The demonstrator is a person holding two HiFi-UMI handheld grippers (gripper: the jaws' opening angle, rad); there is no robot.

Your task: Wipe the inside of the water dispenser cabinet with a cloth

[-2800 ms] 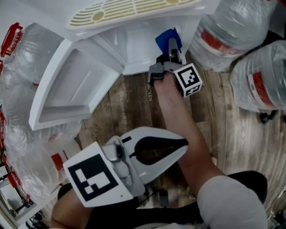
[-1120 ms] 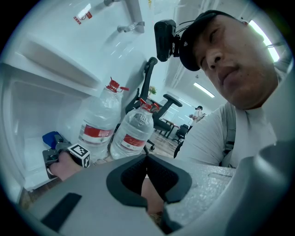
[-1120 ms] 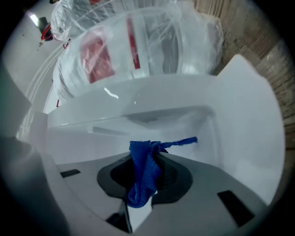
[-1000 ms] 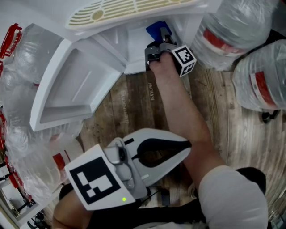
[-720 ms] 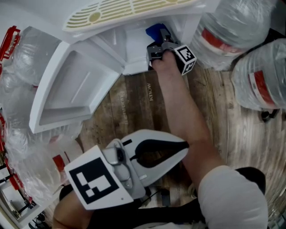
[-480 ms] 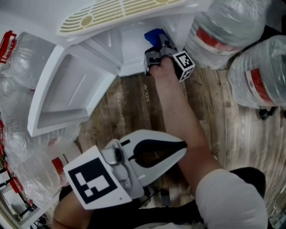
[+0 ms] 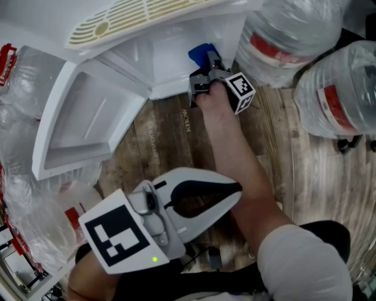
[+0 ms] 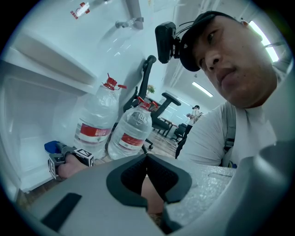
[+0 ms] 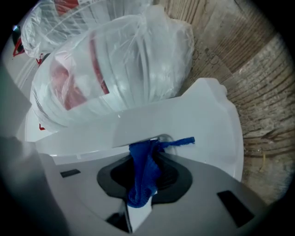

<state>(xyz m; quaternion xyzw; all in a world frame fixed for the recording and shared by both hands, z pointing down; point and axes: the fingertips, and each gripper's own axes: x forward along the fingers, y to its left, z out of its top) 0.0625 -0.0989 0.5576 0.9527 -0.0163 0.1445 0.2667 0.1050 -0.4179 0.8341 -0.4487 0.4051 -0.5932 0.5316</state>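
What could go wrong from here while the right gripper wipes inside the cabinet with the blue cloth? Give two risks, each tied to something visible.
1. The blue cloth is pinched as a narrow bunch in the right gripper, so it may slip out, or bare gripper plastic may scrape the cabinet.
2. A large water bottle stands close beside that gripper, so a wide stroke might knock it.

I count two full water bottles at the right edge of the floor (image 7: 170,141): the far bottle (image 7: 288,35) and the near bottle (image 7: 338,88). One white cabinet (image 7: 170,53), one open door (image 7: 88,117), one slatted panel (image 7: 135,17), one blue cloth (image 7: 198,53). Two hand-held grippers: the left hand-held gripper (image 7: 237,190), the right hand-held gripper (image 7: 210,62).
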